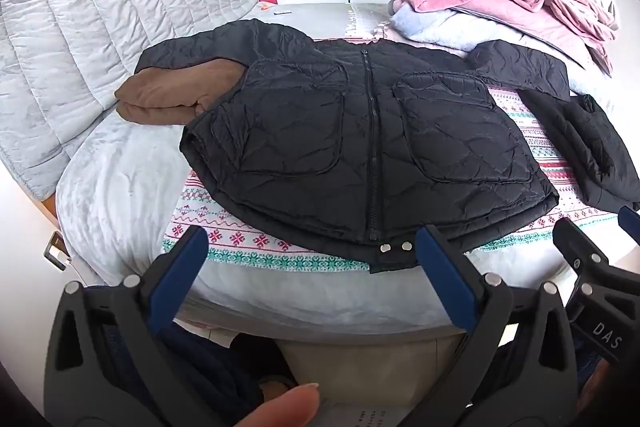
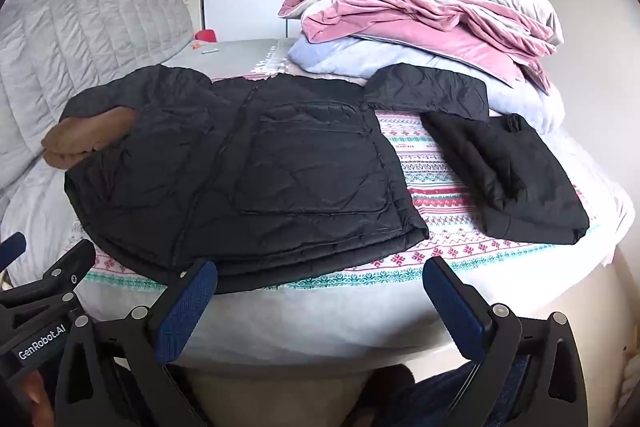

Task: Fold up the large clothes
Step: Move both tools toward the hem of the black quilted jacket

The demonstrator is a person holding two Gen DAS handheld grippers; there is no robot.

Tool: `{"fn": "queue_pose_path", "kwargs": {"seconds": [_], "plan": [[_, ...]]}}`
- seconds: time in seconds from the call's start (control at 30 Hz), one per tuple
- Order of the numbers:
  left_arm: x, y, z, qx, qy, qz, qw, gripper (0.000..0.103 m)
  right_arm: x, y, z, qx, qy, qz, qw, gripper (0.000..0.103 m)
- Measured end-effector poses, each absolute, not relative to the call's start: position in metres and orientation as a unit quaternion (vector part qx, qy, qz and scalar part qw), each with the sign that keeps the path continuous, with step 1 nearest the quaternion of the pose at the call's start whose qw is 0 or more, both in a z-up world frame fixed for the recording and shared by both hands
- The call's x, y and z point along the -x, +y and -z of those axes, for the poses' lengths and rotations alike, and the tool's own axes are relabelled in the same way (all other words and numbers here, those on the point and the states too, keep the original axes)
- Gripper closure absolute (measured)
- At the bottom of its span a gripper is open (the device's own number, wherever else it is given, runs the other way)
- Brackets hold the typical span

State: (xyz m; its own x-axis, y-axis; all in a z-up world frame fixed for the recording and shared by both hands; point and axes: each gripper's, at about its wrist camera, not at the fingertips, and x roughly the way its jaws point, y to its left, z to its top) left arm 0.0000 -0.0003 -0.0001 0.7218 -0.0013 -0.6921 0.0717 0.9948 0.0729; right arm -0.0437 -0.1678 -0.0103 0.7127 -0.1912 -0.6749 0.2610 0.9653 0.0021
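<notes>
A black quilted jacket (image 1: 360, 139) lies flat and zipped on the bed, hem toward me; it also shows in the right wrist view (image 2: 248, 171). Its right sleeve (image 1: 524, 67) stretches toward the bedding pile. My left gripper (image 1: 312, 247) is open and empty, held just before the jacket's hem with its two snap buttons (image 1: 396, 247). My right gripper (image 2: 320, 279) is open and empty, off the bed's front edge, to the right of the hem. Each gripper shows at the edge of the other's view.
A folded black garment (image 2: 516, 183) lies right of the jacket on the patterned sheet (image 2: 424, 163). A brown folded cloth (image 1: 168, 95) sits under the jacket's left shoulder. Pink and grey bedding (image 2: 420, 23) is piled at the back right. A grey quilted headboard (image 1: 100, 27) stands left.
</notes>
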Motion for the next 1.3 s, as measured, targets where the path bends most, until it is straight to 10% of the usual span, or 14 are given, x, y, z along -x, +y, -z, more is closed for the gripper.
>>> {"fn": "queue_pose_path", "kwargs": {"seconds": [1.3], "plan": [[-0.008,0.002,0.008,-0.064,0.379,0.051,0.922,0.000,0.036,-0.170,0.007,-0.038,0.360,0.138,0.922,0.000]]}}
